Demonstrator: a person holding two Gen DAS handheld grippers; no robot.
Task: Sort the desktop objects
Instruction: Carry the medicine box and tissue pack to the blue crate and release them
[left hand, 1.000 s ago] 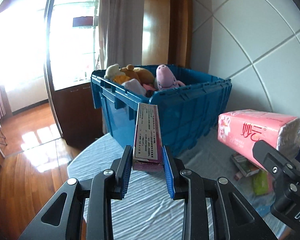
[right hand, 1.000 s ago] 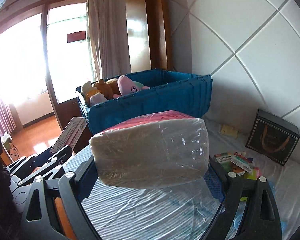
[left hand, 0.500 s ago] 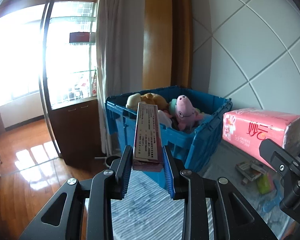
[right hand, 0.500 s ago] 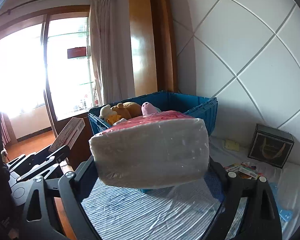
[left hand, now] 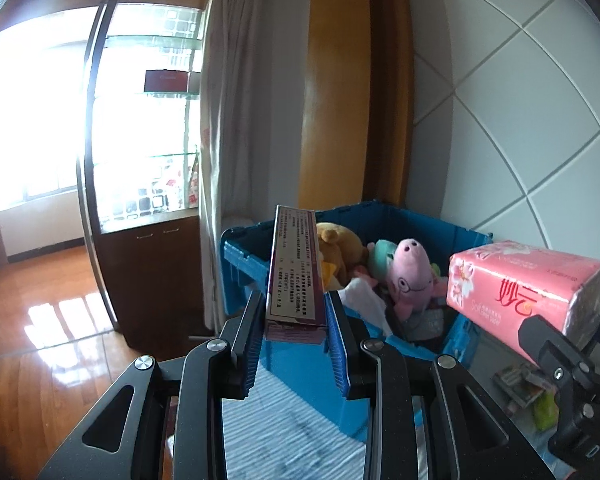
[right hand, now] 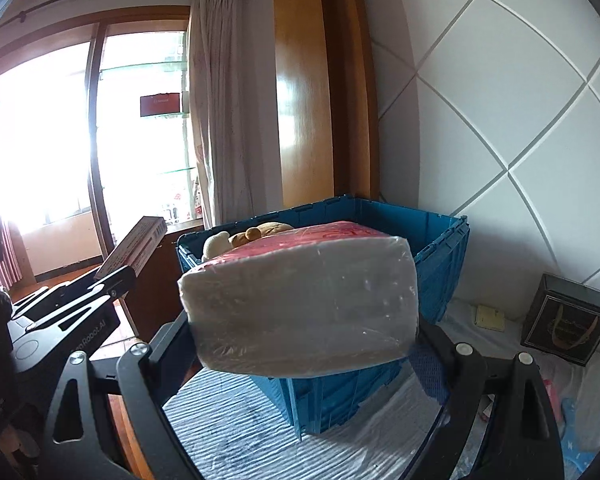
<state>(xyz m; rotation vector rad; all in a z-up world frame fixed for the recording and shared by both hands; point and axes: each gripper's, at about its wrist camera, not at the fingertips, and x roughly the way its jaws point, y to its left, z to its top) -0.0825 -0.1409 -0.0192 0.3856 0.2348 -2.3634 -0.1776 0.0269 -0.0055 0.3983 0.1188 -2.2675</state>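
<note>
Left gripper (left hand: pixel 294 334) clenched on purple box (left hand: pixel 296 268); right gripper (right hand: pixel 300 354) grasping tissue pack (right hand: pixel 300 304). We've lifted both nearer blue crate (left hand: pixel 380 344), lower centre; drop-in next.

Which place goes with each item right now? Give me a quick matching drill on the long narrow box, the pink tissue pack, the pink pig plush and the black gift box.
Items:
1. long narrow box
2. pink tissue pack
3. pink pig plush
4. black gift box

Places:
A. inside the blue crate
B. clamped in the right gripper
C. on the table by the tiled wall
D. clamped in the left gripper

Pairs: 1-D, 2-B, 3-A, 4-C
</note>
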